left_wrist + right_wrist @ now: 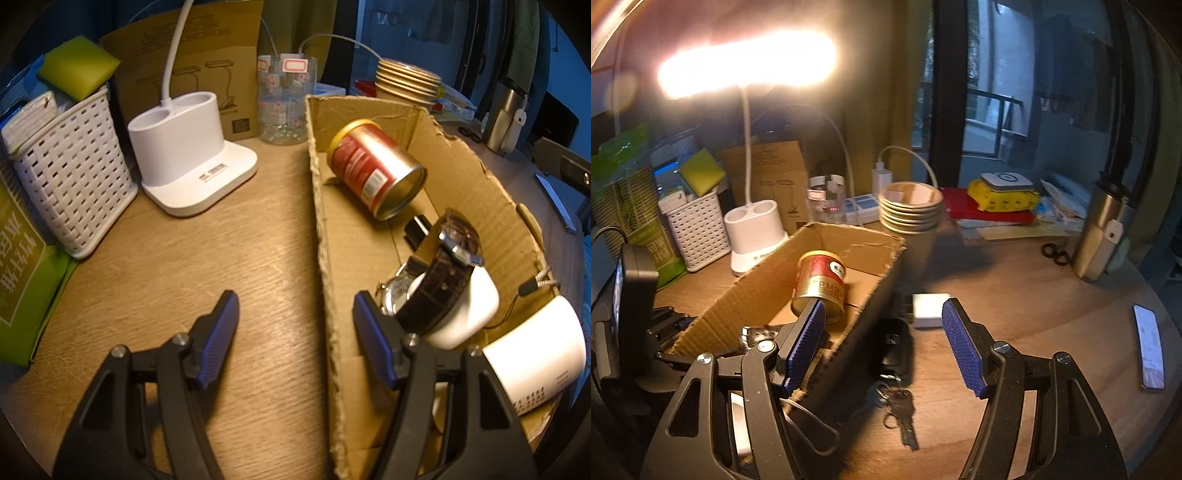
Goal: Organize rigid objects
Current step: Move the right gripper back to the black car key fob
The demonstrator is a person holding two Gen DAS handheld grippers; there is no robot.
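Observation:
An open cardboard box (pixel 469 173) (pixel 738 291) lies on the wooden table. Inside it a red and gold can (pixel 373 170) (pixel 822 282) lies on its side, with a brown-strapped watch (pixel 439 280) on a white holder and a white cylinder (pixel 539 354) nearer me. My left gripper (pixel 295 317) straddles the box's left wall, open, nothing between its pads. My right gripper (pixel 882 332) hovers open over the box's right wall. Below it on the table lie a black key fob with keys (pixel 897 369) and a white charger block (pixel 929 308).
A white lamp base (pixel 192 151) (pixel 755 232), a white lattice basket (pixel 74 184) (pixel 698 225) and a clear jar (pixel 286 99) stand behind the box. Stacked paper cups (pixel 910 208), scissors (pixel 1054 253), a steel flask (pixel 1102 236) and a phone (pixel 1150 345) sit to the right.

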